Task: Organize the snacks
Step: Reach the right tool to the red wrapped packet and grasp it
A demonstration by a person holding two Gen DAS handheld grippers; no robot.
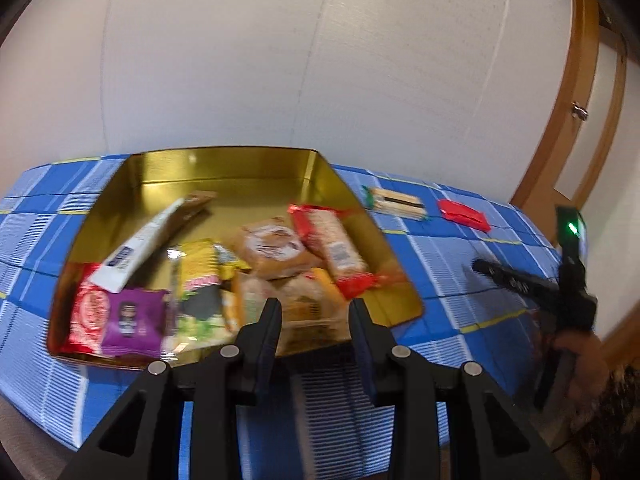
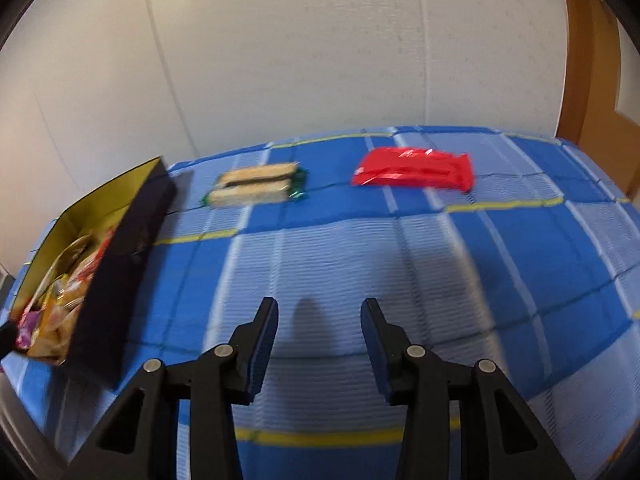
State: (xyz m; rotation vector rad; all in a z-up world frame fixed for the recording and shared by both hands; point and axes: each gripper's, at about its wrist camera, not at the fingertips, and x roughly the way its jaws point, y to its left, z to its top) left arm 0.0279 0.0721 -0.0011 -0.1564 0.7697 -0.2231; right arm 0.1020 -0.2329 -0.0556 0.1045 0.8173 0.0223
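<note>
A gold-lined tin box [image 1: 224, 168] holds several snack packets, among them a purple one [image 1: 134, 320] and a red-ended cracker pack [image 1: 332, 248]. My left gripper [image 1: 315, 308] is open and empty, just above the box's near edge. In the right wrist view the box [image 2: 120, 256] stands at the left with a dark outer wall. A biscuit pack with green ends [image 2: 256, 188] and a red packet [image 2: 414, 170] lie on the cloth beyond my right gripper [image 2: 319, 312], which is open and empty. Both also show in the left wrist view: the biscuit pack [image 1: 396, 202] and the red packet [image 1: 464, 214].
A blue checked tablecloth [image 2: 400, 260] covers the table. A white wall stands behind it and a wooden door frame [image 1: 576, 120] at the right. The right gripper with a green light [image 1: 572, 264] shows at the right of the left wrist view.
</note>
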